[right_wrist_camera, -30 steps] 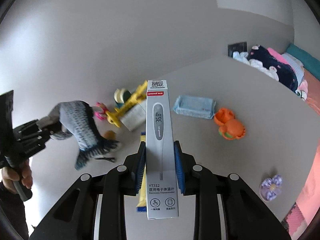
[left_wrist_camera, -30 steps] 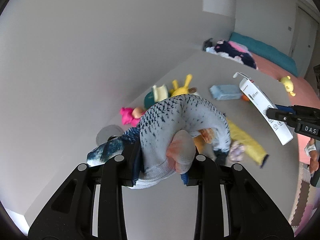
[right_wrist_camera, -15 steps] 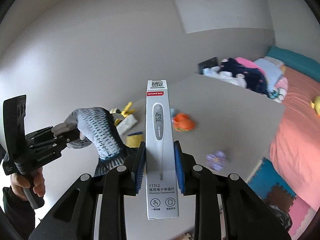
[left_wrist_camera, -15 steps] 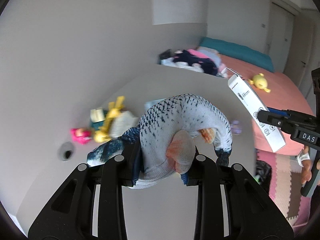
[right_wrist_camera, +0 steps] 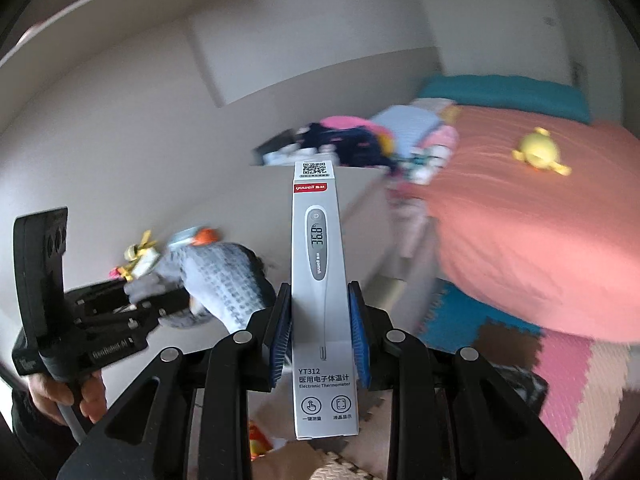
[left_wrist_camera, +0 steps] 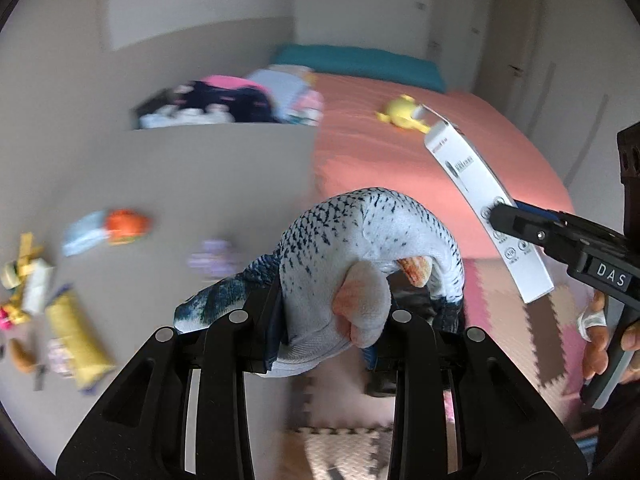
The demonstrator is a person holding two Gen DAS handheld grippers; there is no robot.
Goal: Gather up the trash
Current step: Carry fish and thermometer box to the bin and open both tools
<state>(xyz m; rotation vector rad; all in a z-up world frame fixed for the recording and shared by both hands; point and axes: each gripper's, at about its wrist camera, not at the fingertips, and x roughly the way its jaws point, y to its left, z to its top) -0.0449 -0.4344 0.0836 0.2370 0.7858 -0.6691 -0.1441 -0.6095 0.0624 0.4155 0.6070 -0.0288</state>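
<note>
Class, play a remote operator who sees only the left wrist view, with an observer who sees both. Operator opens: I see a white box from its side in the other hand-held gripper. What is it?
Observer: Its front shows in the right wrist view: a thermometer box, marked YT312 Electronic Thermometer, with a pictured reading of 36.8.
Operator: How is it gripped?
Observer: The right hand-held gripper has its blue pads pressed on the box's two long sides, and the box stands upright between them.
Operator: Is my fish toy's tail free?
Observer: The view is blurred, but the fish toy hangs out sideways from the left hand-held gripper, above the grey table, apparently touching nothing.
</note>
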